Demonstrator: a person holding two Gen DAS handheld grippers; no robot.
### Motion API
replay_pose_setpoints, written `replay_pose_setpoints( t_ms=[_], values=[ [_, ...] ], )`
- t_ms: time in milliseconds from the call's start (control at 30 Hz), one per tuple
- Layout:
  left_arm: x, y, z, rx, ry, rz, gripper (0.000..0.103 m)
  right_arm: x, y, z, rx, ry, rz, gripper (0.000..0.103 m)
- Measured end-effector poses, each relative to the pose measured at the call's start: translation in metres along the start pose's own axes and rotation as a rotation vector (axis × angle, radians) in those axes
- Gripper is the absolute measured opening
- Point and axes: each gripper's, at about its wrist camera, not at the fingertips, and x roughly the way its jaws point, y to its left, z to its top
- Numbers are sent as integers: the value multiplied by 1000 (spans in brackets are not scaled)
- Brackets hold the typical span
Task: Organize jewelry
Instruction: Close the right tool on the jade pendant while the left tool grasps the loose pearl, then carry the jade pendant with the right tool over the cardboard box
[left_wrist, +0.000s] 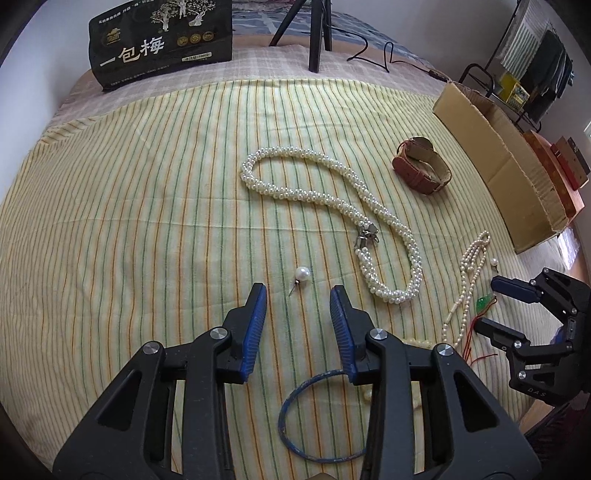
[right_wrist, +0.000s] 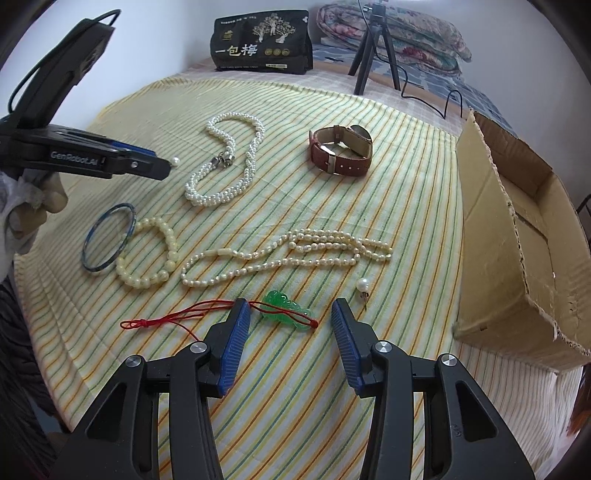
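Both jaws stand parted and hold nothing as I bring my two grippers down over a striped cloth spread on the bed. To the right of my right gripper (right_wrist: 290, 314) the cardboard box (right_wrist: 517, 236) lies open, the likely place for the pieces. Ahead of its jaws sit the brown-strapped watch (right_wrist: 341, 151), the twisted pearl necklace (right_wrist: 225, 162) and the long strand of oval pearls (right_wrist: 288, 254); off to their left, the blue bangle (right_wrist: 109, 238) touches a cream bead bracelet (right_wrist: 147, 254). Between the jaws lies the green pendant (right_wrist: 286, 308) on its red cord (right_wrist: 177, 317), with one pearl earring (right_wrist: 362, 285) just beyond the right pad.

My left gripper (left_wrist: 297, 295) hangs over the second pearl earring (left_wrist: 301, 275), which lies just ahead of the gap between its jaws, pin toward me.

I judge this the start of picking: each gripper is lining up on a small piece. Next, I think, the left must drop a little further forward so the pads flank the pearl itself, then pinch gently; the round bead could roll or squirt out on soft cloth.
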Motion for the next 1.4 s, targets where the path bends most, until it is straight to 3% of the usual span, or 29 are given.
replay_pose_setpoints(
  t_ms=[333,567,1033,1400],
  values=[
    [12,-7,6,33,-7,32,26,-1,2,-1,-21,-7,-4,43],
    [12,-6,4,47,-17,54,7,-1,2,-1,-14,-12,8,28],
    [-17,10,6,-20,-76,33,6,-14,4,-3,-9,-28,-2,27],
    [-51,-3,14,-22,-161,-9,6,-57,0,9,16,-146,-36,27]
  ],
)
